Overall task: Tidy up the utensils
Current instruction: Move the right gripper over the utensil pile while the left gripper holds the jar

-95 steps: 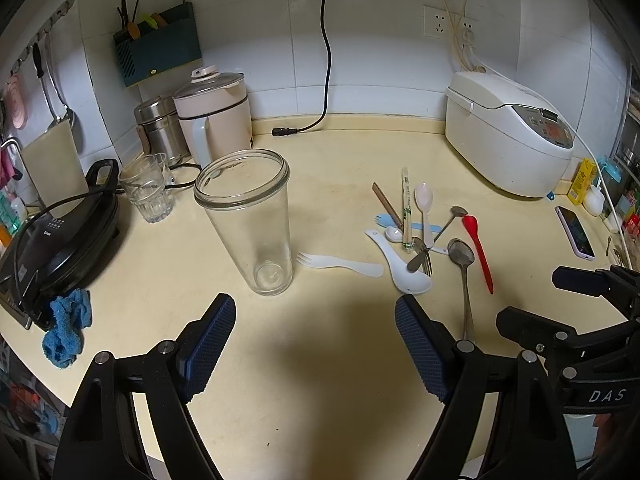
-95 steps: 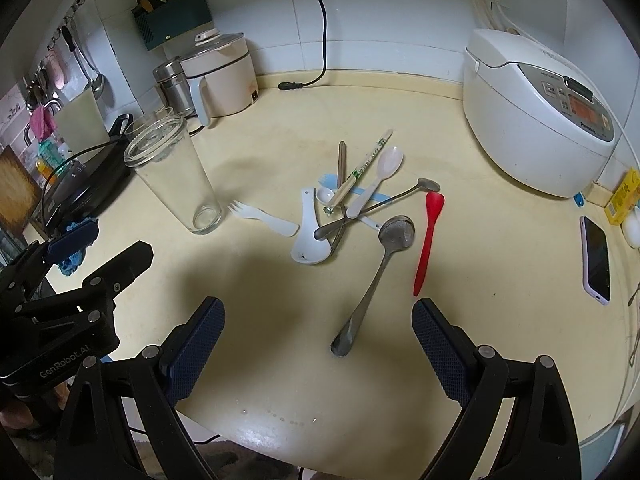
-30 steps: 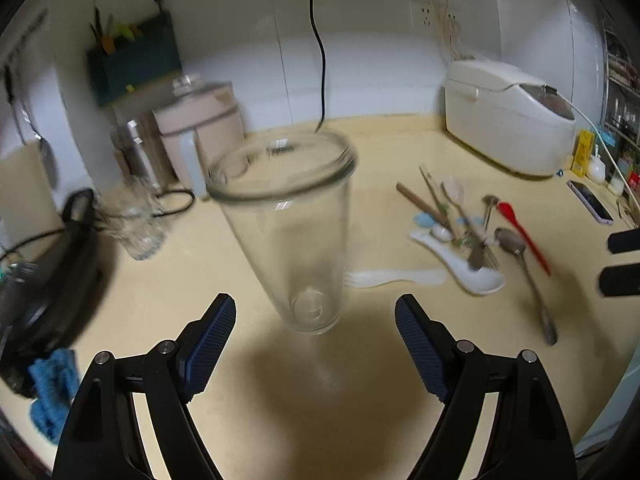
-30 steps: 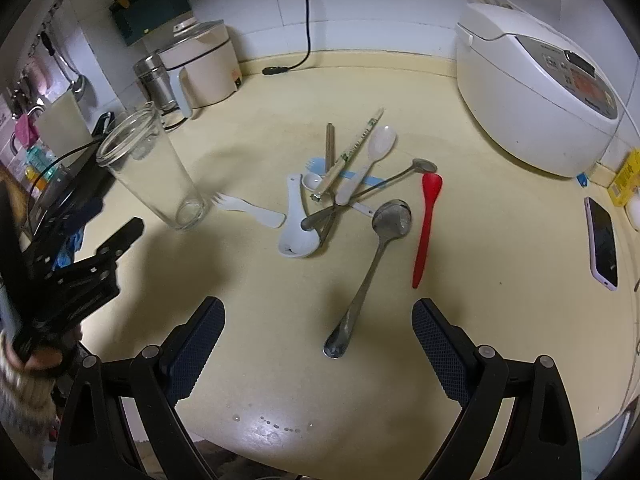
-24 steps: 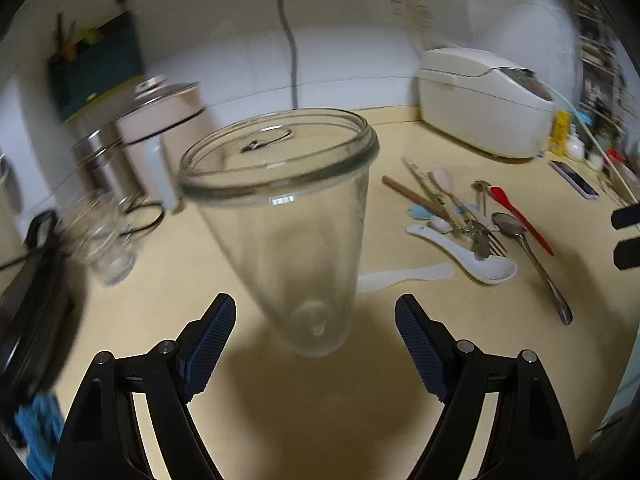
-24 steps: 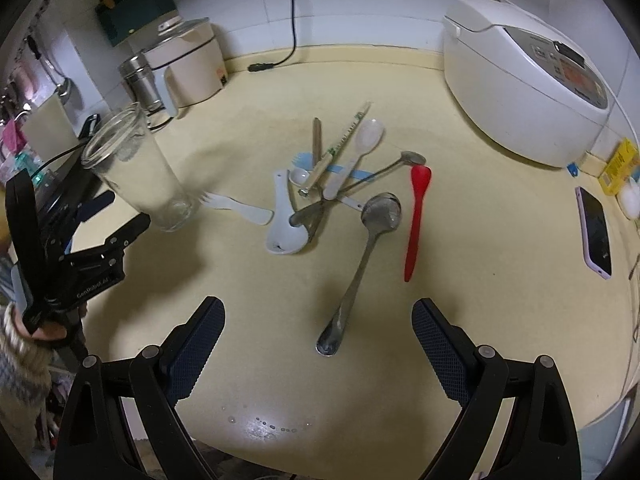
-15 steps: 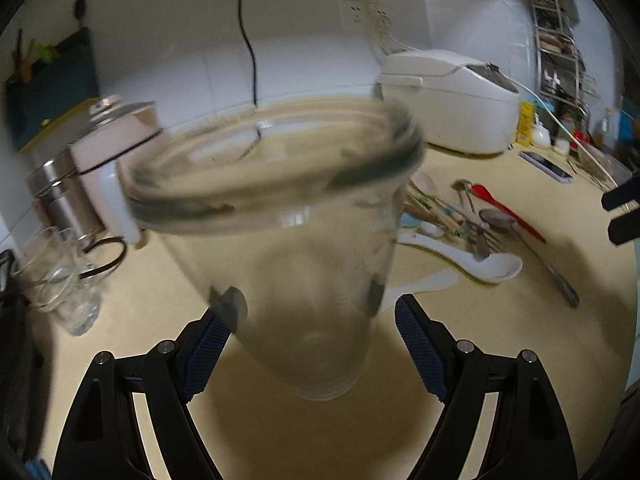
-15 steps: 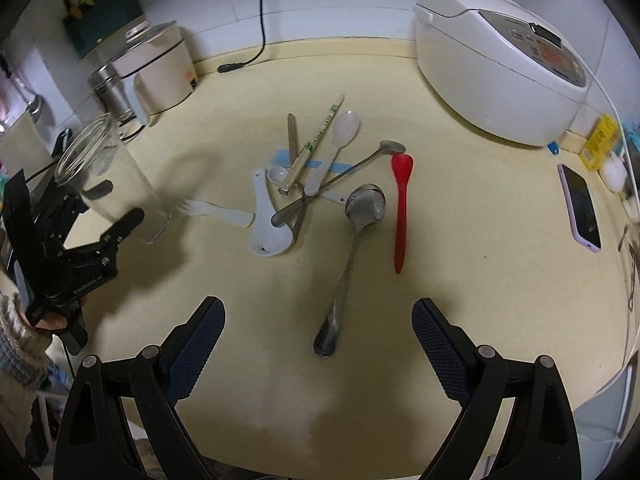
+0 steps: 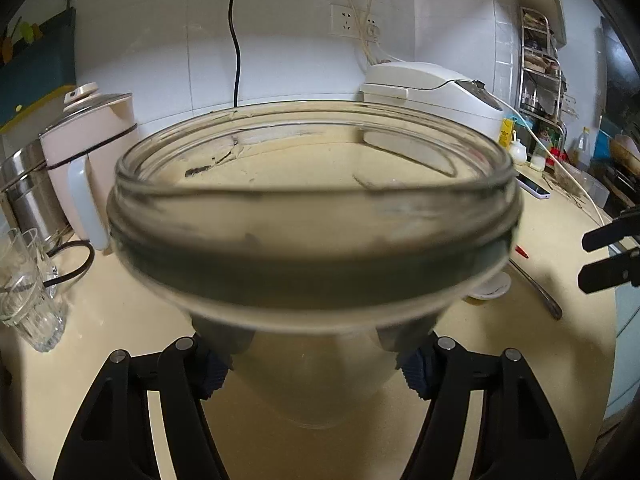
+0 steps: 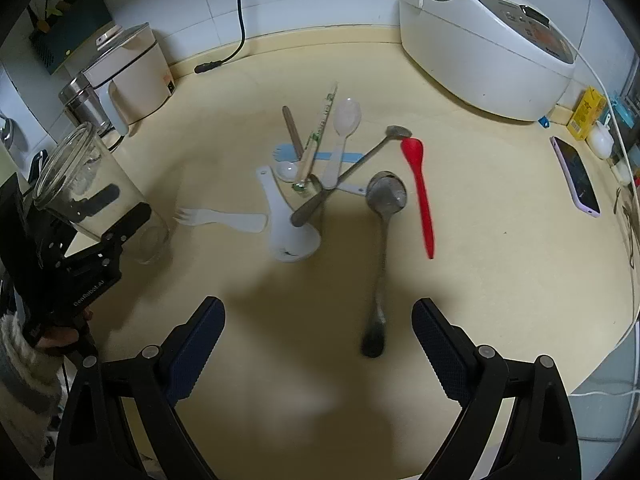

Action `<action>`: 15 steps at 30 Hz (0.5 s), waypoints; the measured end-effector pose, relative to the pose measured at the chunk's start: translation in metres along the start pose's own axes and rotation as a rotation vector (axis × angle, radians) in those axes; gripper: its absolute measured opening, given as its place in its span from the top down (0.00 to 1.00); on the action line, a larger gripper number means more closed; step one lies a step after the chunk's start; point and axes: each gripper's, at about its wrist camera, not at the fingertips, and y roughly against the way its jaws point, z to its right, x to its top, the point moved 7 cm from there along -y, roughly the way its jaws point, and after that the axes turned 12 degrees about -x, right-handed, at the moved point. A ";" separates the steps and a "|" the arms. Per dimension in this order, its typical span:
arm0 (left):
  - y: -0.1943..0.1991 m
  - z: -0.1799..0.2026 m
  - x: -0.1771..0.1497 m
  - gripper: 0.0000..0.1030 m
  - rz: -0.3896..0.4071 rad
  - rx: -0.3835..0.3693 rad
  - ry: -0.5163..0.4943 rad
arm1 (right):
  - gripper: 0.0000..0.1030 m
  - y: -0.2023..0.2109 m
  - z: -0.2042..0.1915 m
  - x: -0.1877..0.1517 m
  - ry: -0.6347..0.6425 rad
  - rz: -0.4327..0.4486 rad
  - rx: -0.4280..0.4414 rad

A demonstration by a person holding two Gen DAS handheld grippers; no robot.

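A tall clear glass (image 9: 316, 208) fills the left wrist view, its rim close to the camera. My left gripper (image 9: 314, 372) has its jaws closing on the glass, and the blue pads (image 9: 212, 368) press its lower sides. In the right wrist view the same glass (image 10: 100, 192) stands at the left with the left gripper (image 10: 116, 216) around it. My right gripper (image 10: 316, 344) hangs open above the counter, nothing between its fingers. Ahead of it lie a metal spoon (image 10: 384, 200), a red spoon (image 10: 420, 184), a white soup spoon (image 10: 284, 224), a white fork (image 10: 224, 218) and a crossed pile of utensils (image 10: 324, 152).
A white rice cooker (image 10: 488, 40) sits at the back right, a phone (image 10: 576, 176) near the right edge. A pink kettle (image 10: 132, 72) and steel canister (image 10: 84, 108) stand back left. Small drinking glasses (image 9: 28, 300) stand left of the glass. The counter's front edge runs below my right gripper.
My left gripper has moved in on the glass and its jaws have gone from wide open to closed against its sides. The right gripper has drifted a little over the utensils, still open.
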 end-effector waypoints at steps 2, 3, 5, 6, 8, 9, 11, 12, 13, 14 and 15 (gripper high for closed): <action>0.001 0.000 -0.001 0.30 0.002 -0.007 0.006 | 0.08 0.002 -0.003 0.000 -0.004 0.007 -0.002; 0.001 0.000 -0.001 0.30 0.003 -0.011 0.008 | 0.08 0.002 -0.003 0.000 -0.012 0.008 0.002; 0.001 -0.001 -0.001 0.30 0.005 -0.021 0.014 | 0.10 0.002 0.000 -0.001 -0.030 0.008 -0.011; 0.002 -0.001 -0.001 0.30 0.007 -0.030 0.017 | 0.15 0.002 0.005 -0.001 -0.040 0.008 -0.036; 0.003 -0.001 -0.002 0.30 0.007 -0.044 0.016 | 0.18 0.001 0.016 0.000 -0.064 0.005 -0.098; 0.003 0.000 -0.002 0.30 0.004 -0.041 0.008 | 0.18 0.001 0.025 0.000 -0.083 0.006 -0.130; 0.003 0.004 -0.002 0.30 -0.003 -0.034 -0.017 | 0.18 0.001 0.042 0.003 -0.115 0.020 -0.158; 0.002 0.005 -0.002 0.30 -0.004 -0.032 -0.021 | 0.18 -0.001 0.050 0.006 -0.128 0.025 -0.158; 0.002 0.005 -0.002 0.30 -0.004 -0.035 -0.019 | 0.18 -0.002 0.058 0.008 -0.138 0.024 -0.155; 0.002 0.005 -0.002 0.30 -0.004 -0.035 -0.019 | 0.18 -0.004 0.065 0.011 -0.141 0.024 -0.149; 0.002 0.006 -0.002 0.30 -0.005 -0.031 -0.021 | 0.18 -0.007 0.071 0.014 -0.140 0.023 -0.133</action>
